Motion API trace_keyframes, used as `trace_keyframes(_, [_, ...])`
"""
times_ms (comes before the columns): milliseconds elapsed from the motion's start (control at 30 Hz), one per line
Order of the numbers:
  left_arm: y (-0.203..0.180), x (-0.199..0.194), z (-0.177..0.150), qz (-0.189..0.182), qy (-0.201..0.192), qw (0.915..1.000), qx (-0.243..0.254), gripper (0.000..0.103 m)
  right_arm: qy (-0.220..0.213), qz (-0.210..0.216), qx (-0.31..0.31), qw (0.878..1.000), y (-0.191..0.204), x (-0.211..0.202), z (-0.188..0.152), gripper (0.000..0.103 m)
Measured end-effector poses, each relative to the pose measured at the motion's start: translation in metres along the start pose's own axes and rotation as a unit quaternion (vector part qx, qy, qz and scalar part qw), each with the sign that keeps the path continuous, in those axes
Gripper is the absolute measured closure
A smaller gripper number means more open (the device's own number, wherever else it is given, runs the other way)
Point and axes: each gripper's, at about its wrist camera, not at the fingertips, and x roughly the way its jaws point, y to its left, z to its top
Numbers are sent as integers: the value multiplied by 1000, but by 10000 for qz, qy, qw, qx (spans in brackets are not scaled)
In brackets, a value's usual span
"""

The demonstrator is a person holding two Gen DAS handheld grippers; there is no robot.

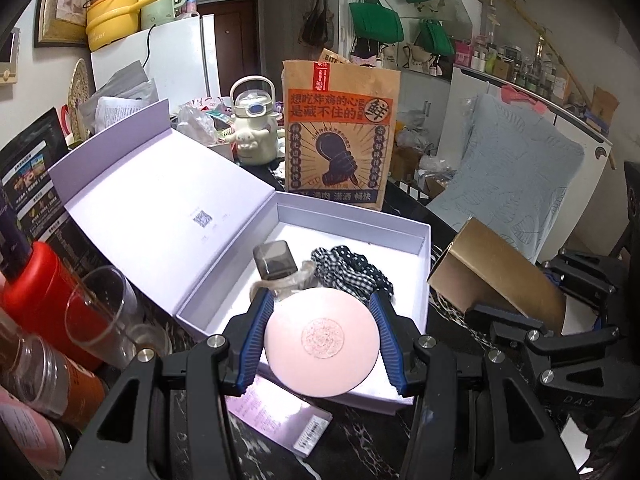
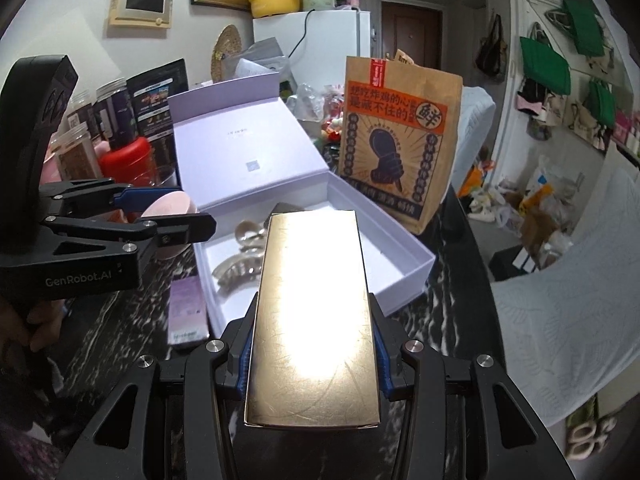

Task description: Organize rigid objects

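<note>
**Both grippers loaded over the open box**

Left gripper [image 1: 322, 322] has its blue pads clamped on either side of a pink disc [image 1: 322, 340], round face up, an embossed stamp in the middle. It's held above the near edge of the lilac box [image 1: 352, 216], whose lid [image 1: 160, 196] leans open to the left. Inside the box: a smoky grey-capped bottle [image 1: 276, 264], a beige hair claw [image 2: 236, 266] and a black-and-white checked cloth [image 1: 352, 272] bunched just beside them.

Over on the right, the right gripper [image 2: 312, 356] is narrowed onto a gold carton [image 2: 312, 320], gripped on its long sides, its top glaring under the light. The carton points out over the box's near wall, above the box's white floor.

A lilac leaflet [image 1: 280, 416] lies flat on the dark marble table [image 2: 120, 320], touching the box's front. A printed paper bag [image 1: 340, 136] stands upright behind the box. Red jar [image 1: 40, 300] and a clear glass [image 1: 100, 312] crowd the left side.
</note>
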Motion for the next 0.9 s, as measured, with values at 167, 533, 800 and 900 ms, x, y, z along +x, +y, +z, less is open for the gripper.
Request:
trace_keyframes(167, [7, 6, 12, 100, -62, 9999, 39, 53, -84, -38, -134, 9999, -5, 6, 16, 58])
trace_keyframes(533, [17, 21, 39, 102, -222, 9997, 70, 53, -125, 69, -302, 9994, -10, 26, 50, 58])
trace_keyframes(800, [26, 29, 58, 271, -283, 9992, 111, 53, -170, 163, -290, 9993, -11, 45, 72, 58])
trace_keyframes(900, [31, 35, 63, 298, -253, 9992, 64, 53, -123, 211, -298, 9993, -11, 52, 76, 58])
